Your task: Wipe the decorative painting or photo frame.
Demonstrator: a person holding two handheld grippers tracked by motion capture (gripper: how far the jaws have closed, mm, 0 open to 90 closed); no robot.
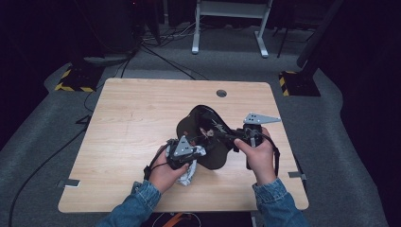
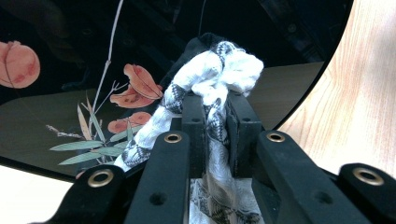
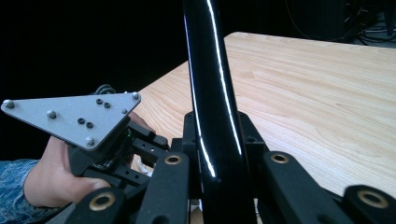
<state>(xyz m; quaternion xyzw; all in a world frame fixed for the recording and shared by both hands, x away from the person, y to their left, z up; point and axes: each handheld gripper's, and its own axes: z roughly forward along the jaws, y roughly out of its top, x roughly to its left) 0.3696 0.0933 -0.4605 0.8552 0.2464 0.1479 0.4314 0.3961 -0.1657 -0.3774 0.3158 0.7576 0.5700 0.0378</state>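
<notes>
Black jaws of the right tool (image 3: 219,154) are clamping the glossy black plate (image 1: 208,135) by its rim, tilting it above the table (image 1: 132,118). Left tool (image 2: 215,121) is pinching a white cloth (image 2: 210,79) against it; hard wiping risks the plate slipping.

Both hand-held grippers (image 1: 189,147) (image 1: 226,136) clamped.

No words, labels, brand marks or numbers can be read anywhere in these views. The black lacquered tray (image 2: 70,70) carries only painted orange flowers and green leaves, without lettering, toward nine o'clock in the left gripper view.
</notes>
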